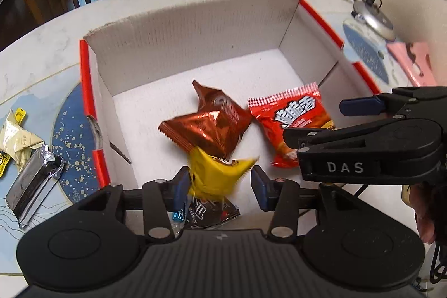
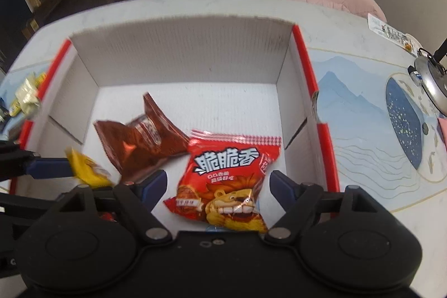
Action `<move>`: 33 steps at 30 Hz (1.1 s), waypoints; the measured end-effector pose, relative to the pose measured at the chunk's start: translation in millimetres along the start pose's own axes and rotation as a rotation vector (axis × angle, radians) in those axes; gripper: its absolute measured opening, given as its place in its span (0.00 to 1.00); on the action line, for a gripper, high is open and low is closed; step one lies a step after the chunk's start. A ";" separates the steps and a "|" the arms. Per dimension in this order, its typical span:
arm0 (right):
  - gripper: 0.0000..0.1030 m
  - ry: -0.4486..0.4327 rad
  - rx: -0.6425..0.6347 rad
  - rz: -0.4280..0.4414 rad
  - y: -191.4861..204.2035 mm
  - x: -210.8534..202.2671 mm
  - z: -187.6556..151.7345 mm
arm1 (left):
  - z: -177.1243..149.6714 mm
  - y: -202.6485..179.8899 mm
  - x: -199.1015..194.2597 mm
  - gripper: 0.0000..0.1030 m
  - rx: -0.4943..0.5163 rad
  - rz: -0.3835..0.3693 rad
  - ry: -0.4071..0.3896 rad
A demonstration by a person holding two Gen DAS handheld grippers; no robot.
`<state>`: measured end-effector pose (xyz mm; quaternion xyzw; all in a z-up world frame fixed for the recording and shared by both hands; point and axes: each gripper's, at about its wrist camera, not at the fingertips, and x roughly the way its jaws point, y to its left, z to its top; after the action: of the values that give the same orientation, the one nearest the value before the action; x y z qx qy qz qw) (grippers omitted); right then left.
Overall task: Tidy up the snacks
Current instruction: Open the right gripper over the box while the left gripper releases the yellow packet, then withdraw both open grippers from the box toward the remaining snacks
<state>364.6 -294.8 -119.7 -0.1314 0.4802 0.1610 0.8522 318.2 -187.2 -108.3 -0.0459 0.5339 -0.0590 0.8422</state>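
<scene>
Snacks lie in a box (image 2: 178, 55) on the patterned table (image 2: 363, 147), both grippers spread wide.

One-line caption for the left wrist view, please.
Open left gripper releasing a blurred yellow snack packet into the red-trimmed white cardboard box.

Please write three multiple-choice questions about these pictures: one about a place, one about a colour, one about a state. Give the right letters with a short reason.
1. Where does the red snack bag lie?
A. inside the cardboard box
B. on the chair
C. under the lamp

2. What colour is the packet between the jaws of the left gripper?
A. green
B. yellow
C. white

3. How do the jaws of the right gripper stand?
A. shut on the brown bag
B. shut on nothing
C. open

Answers: 1 A, it rests on the box floor. 2 B, it is bright yellow in both views. 3 C, a wide gap separates them above the red bag.
</scene>
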 end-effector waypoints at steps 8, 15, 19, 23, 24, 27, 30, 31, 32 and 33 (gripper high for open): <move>0.84 -0.095 0.027 0.064 2.1 -46.3 -1.6 | -4.7 6.2 -37.2 0.52 -0.020 -0.024 -0.094; 0.89 -0.184 0.001 0.100 18.8 -86.9 -4.8 | -19.5 19.5 -78.8 0.52 -0.029 -0.031 -0.185; 0.91 -0.223 -0.012 0.130 35.8 -105.2 -6.3 | -30.8 35.4 -101.7 0.52 -0.049 -0.041 -0.234; 0.96 -0.254 -0.023 0.163 57.3 -118.7 -6.3 | -44.6 56.6 -122.3 0.57 -0.078 -0.021 -0.280; 0.96 -0.260 -0.028 0.174 63.7 -121.5 -6.4 | -48.3 63.3 -127.4 0.60 -0.089 -0.020 -0.289; 0.97 -0.268 -0.040 0.205 83.5 -126.1 -6.6 | -58.9 81.6 -139.7 0.65 -0.120 -0.019 -0.312; 1.00 -0.266 -0.043 0.237 104.6 -125.8 -7.0 | -70.6 100.6 -151.2 0.66 -0.132 -0.006 -0.333; 1.00 -0.265 -0.044 0.243 111.6 -125.0 -7.0 | -74.6 107.1 -154.5 0.67 -0.135 -0.001 -0.337; 1.00 -0.262 -0.046 0.249 118.8 -124.0 -7.3 | -78.9 113.9 -157.5 0.68 -0.140 0.004 -0.341; 1.00 -0.258 -0.048 0.254 126.7 -122.8 -7.9 | -83.2 121.3 -160.3 0.69 -0.146 0.006 -0.344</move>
<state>247.9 -200.2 -26.8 -0.0682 0.3758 0.2940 0.8762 181.3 -44.7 -17.5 -0.1144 0.3852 -0.0089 0.9157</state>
